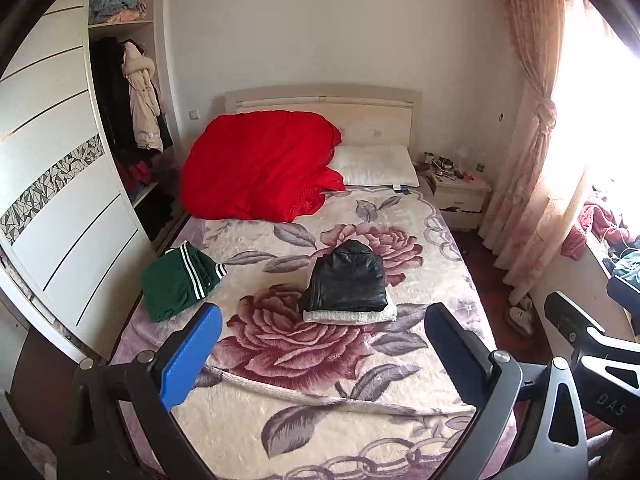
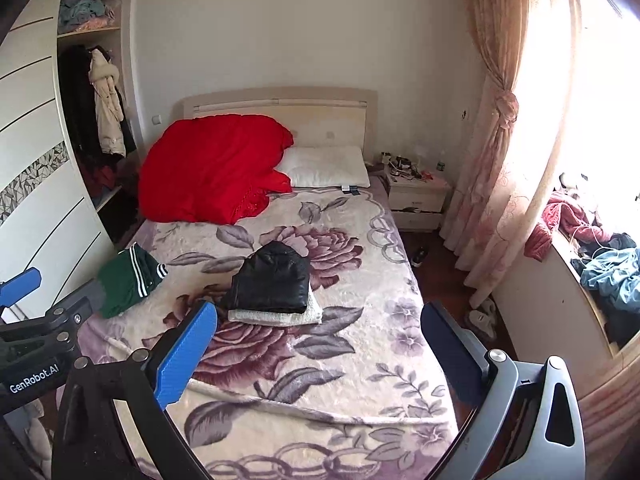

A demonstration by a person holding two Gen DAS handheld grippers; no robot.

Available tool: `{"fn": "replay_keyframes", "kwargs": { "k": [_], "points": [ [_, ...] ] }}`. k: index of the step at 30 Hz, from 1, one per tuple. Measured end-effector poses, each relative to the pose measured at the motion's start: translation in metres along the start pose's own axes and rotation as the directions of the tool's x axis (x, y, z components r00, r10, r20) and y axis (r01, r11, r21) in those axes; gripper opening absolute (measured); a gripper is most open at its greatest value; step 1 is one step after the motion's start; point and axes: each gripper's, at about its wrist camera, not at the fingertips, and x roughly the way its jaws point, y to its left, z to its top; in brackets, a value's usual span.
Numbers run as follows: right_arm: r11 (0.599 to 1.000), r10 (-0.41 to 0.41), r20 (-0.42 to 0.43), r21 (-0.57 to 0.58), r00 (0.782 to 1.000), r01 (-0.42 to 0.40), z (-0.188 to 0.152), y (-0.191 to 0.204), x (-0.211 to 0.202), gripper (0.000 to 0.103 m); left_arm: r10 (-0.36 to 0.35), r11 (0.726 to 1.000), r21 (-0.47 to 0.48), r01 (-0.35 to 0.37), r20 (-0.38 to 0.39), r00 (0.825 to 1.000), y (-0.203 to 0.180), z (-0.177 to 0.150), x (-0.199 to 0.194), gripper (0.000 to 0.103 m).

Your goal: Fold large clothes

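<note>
Black jacket (image 1: 345, 280) folded atop white garment (image 1: 352, 315) mid-bed; green striped garment (image 1: 176, 285) folded near left edge. Left gripper (image 1: 324, 364) and right gripper (image 2: 320, 360) spread wide, empty, held above bed's foot. Seemingly between items; next: fetching another unfolded garment.

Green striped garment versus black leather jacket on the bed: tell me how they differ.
The green garment with white stripes lies loosely folded near the bed's wardrobe-side edge, directly on the floral blanket; the shiny black leather jacket is a neat, compact fold near the bed's middle, stacked on a folded white fleecy item. Green is matte fabric, black glossy. Neither is held; both are folded.
</note>
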Motion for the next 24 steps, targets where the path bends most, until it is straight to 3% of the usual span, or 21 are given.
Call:
{"fn": "replay_keyframes", "kwargs": {
  "k": [24],
  "points": [
    [1.000, 0.006, 0.003, 0.002, 1.000, -0.006, -0.0021, -0.0025, -0.0044, 0.103, 0.010, 1.000, -0.003, -0.010, 0.015, 1.000, 0.0043, 0.0011, -0.0068, 0.103]
  ]
}}
